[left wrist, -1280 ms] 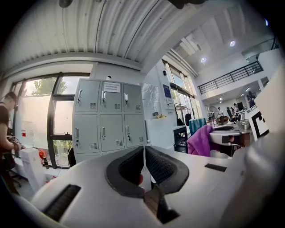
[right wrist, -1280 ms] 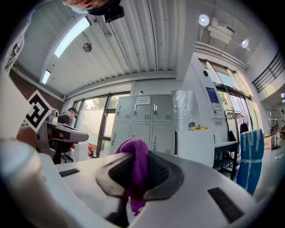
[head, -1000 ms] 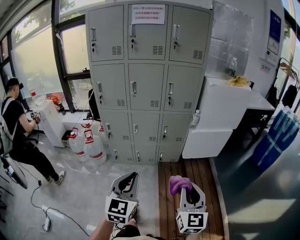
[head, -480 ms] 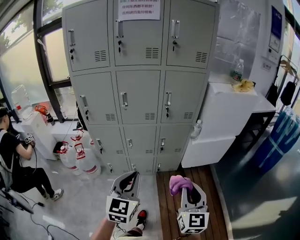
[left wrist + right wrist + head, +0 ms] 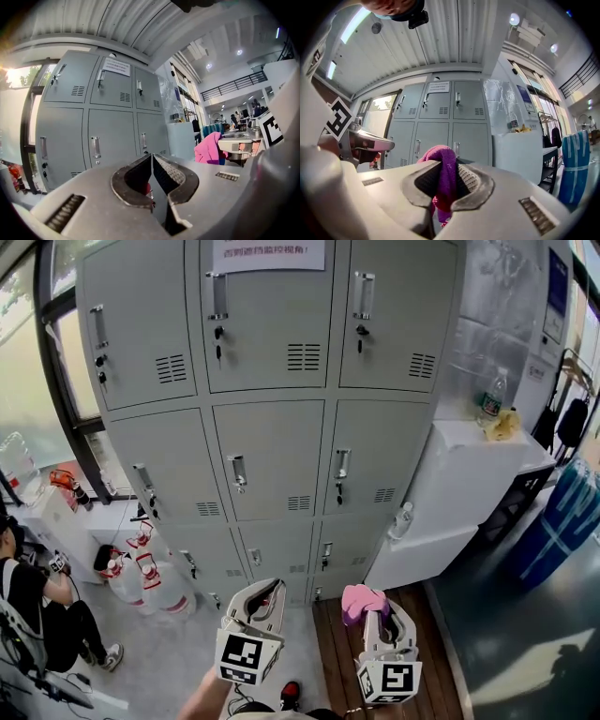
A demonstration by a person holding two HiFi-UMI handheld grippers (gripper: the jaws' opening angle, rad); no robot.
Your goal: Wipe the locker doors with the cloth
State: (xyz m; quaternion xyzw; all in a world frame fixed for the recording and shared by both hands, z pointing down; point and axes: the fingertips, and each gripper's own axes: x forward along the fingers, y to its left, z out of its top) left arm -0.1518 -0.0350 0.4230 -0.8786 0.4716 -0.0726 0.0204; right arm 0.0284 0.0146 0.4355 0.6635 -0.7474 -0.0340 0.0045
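While the cloth (image 5: 362,600) sits pinched in the right hand-held gripper (image 5: 375,607), low and well short of the locker doors (image 5: 272,457), the step in hand looks like the approach. It would go best by pressing the bunched cloth flat on a panel and sweeping round each handle (image 5: 238,471). The left hand-held gripper (image 5: 263,593) is closed on nothing. Water jugs (image 5: 150,582) crowd the lockers' left foot, and the white worktop (image 5: 469,451) hems the right side.

A person (image 5: 37,615) sits at far left, near water jugs (image 5: 155,582) on the floor (image 5: 178,652). At right, a white counter (image 5: 469,484) carries a bottle (image 5: 487,399) and something yellow (image 5: 507,424) — a blue object (image 5: 562,521) stands beyond.
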